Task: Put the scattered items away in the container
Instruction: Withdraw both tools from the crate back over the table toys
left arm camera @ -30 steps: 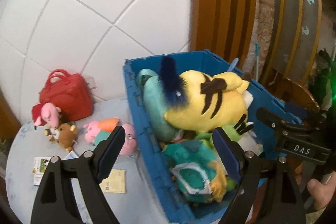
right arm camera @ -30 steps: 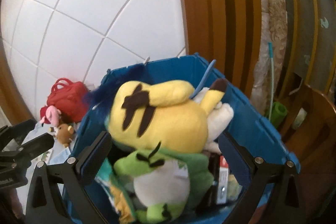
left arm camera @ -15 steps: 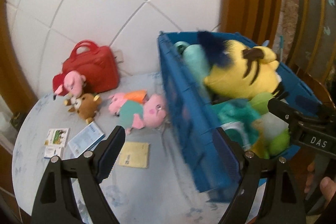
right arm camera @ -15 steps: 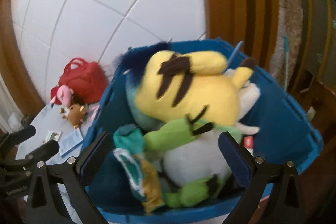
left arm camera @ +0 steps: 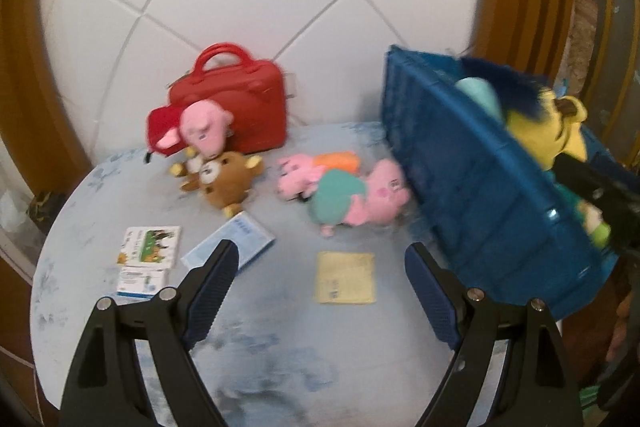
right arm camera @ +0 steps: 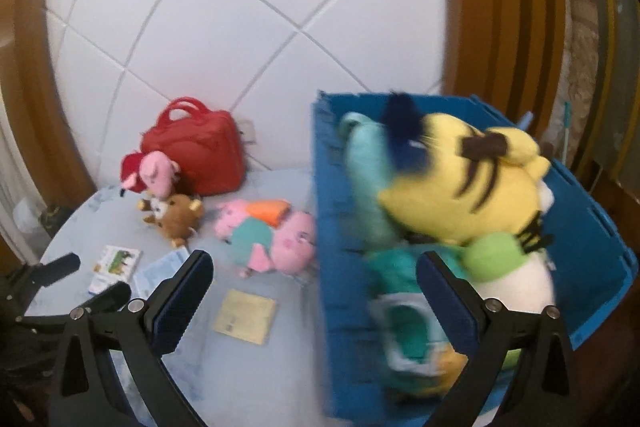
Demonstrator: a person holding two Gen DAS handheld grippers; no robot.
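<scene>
Both sets of jaws stood wide apart and empty: the left gripper (left arm camera: 318, 281) hung over the table's near edge, the right gripper (right arm camera: 314, 291) over the bin's left wall.

Risks, biggest thing first. The blue bin (left arm camera: 480, 195) at the table's right edge was heaped, the yellow plush (right arm camera: 468, 183) riding above its rim; one more toy pushed in could tip it out. The red bag (left arm camera: 236, 107) at the far edge was bulky and might slip from a two-finger pinch. The pig plushes (left arm camera: 344, 187) lay against the bin's left wall, so a finger could catch that wall. The brown bear (left arm camera: 224, 179) was soft and could squash out of the jaws. The yellow card (left arm camera: 346, 277) and leaflets (left arm camera: 150, 245) near the front edge lay flat and would be hard to lift.

A second earlier both cameras looked down into the bin; they had since swung left toward the table.
</scene>
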